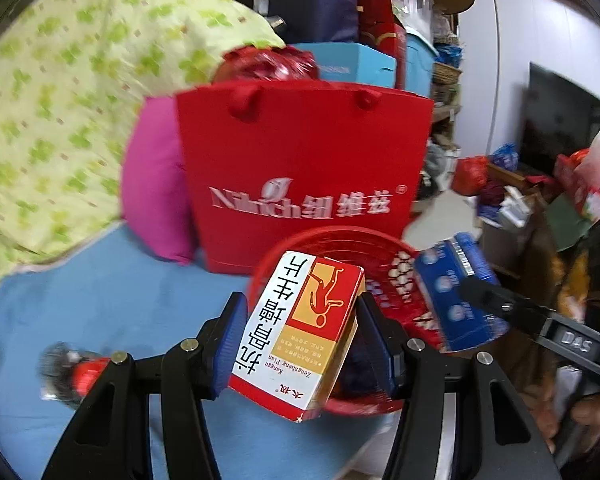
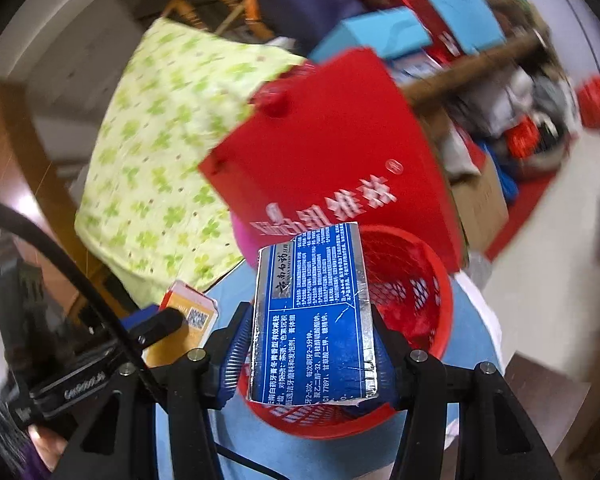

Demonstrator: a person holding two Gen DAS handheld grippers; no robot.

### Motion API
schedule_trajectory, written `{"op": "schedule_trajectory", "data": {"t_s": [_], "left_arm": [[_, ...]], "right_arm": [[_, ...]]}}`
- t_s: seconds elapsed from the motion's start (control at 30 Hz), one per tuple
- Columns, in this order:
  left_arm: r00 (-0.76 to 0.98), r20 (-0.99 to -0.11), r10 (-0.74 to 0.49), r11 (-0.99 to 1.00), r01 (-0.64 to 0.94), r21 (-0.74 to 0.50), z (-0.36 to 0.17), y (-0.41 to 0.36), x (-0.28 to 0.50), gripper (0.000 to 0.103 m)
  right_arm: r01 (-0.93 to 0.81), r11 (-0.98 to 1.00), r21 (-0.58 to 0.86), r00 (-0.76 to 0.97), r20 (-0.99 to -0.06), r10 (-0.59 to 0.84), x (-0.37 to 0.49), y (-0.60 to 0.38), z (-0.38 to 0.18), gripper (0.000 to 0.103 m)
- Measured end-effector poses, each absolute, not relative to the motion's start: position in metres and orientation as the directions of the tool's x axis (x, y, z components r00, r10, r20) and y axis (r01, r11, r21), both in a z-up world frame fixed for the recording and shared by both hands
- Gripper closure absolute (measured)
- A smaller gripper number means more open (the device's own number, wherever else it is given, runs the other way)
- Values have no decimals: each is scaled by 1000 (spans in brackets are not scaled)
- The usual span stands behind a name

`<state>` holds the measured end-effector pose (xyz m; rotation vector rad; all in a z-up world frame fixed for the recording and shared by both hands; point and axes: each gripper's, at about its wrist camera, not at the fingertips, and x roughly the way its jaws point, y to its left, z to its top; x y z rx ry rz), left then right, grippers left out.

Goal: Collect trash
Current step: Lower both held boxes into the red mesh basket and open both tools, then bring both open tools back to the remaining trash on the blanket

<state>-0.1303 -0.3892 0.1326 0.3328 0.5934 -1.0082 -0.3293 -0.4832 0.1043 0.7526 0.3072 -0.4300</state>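
Note:
My left gripper (image 1: 300, 344) is shut on a red, white and yellow medicine box (image 1: 300, 332), held over the near rim of a red mesh basket (image 1: 384, 264). My right gripper (image 2: 308, 352) is shut on a blue and silver toothpaste box (image 2: 312, 316), which hangs over the same red basket (image 2: 416, 280). In the left wrist view the toothpaste box (image 1: 456, 292) and the right gripper's black finger (image 1: 488, 296) show at the basket's right side. In the right wrist view the medicine box (image 2: 188, 312) and the left gripper show at lower left.
A red paper bag (image 1: 304, 168) stands just behind the basket on a blue cloth surface (image 1: 112, 300). A pink cushion (image 1: 152, 184) and a green patterned pillow (image 1: 60, 100) lie to its left. A small red and dark object (image 1: 72, 372) lies at lower left. Cluttered boxes and bags fill the right.

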Motion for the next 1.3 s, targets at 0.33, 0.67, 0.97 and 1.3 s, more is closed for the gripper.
{"op": "schedule_trajectory", "data": {"t_s": [0.33, 0.67, 0.97, 1.3], "left_arm": [[341, -639, -689, 503, 860, -83, 103, -412, -112, 39], [471, -636, -611, 597, 802, 20, 96, -303, -114, 35], [619, -710, -337, 808, 577, 119, 53, -139, -111, 34], [732, -645, -220, 921, 373, 110, 84, -34, -123, 34]], "right_arm": [[458, 498, 736, 887, -415, -203, -312, -518, 67, 31], [417, 641, 645, 906, -357, -230, -331, -479, 101, 31], [269, 804, 530, 949, -286, -129, -324, -409, 137, 31], [104, 839, 534, 957, -284, 62, -278, -323, 148, 31]]}}
